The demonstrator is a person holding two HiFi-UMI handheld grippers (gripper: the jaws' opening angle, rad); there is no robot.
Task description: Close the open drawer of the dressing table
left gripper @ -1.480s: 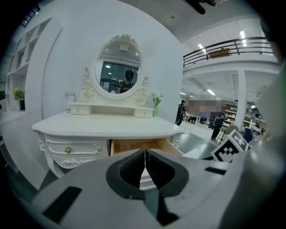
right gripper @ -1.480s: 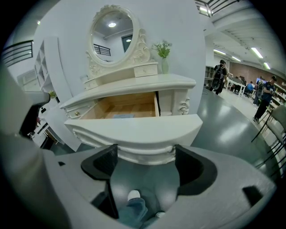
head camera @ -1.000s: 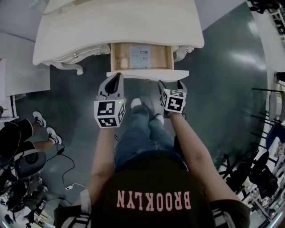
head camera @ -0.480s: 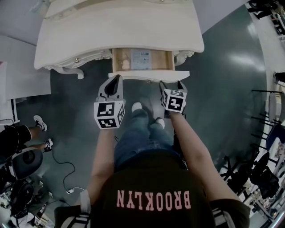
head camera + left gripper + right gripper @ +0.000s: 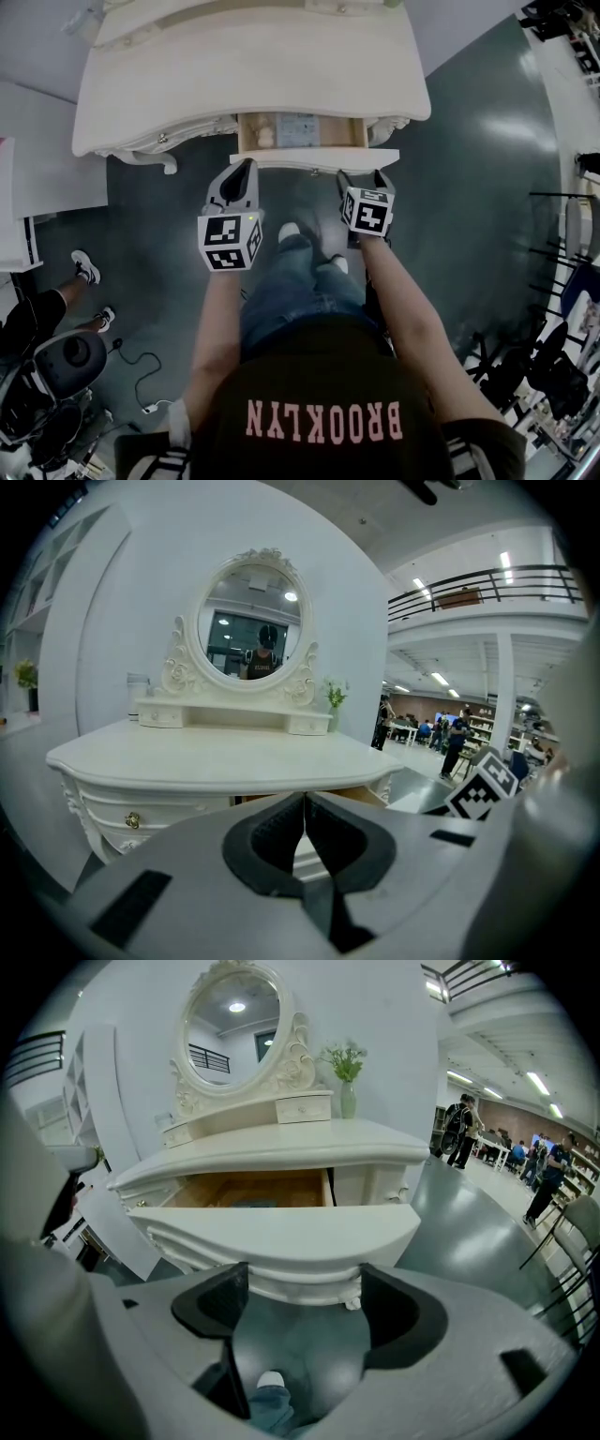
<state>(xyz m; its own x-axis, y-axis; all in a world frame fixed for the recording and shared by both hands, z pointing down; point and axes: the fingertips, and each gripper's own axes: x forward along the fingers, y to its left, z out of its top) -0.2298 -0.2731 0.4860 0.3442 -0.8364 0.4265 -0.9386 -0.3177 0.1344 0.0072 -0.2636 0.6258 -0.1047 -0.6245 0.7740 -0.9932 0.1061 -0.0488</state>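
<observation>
The drawer (image 5: 314, 157) holds a card (image 5: 298, 129). Left gripper (image 5: 247, 166) fingers are clenched empty, and right gripper (image 5: 361, 175) fingers are released at its front.

Cream-white dressing table (image 5: 253, 66), tan wooden drawer (image 5: 342, 133), dark grey-green floor (image 5: 487, 187)

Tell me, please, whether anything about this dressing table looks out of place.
Only the drawer: it juts partly open from the dressing table, contents showing. Nothing looks spilled or damaged.

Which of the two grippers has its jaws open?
The right gripper, jaws spread wide before the drawer front; the left gripper has its jaws pressed together.
</observation>
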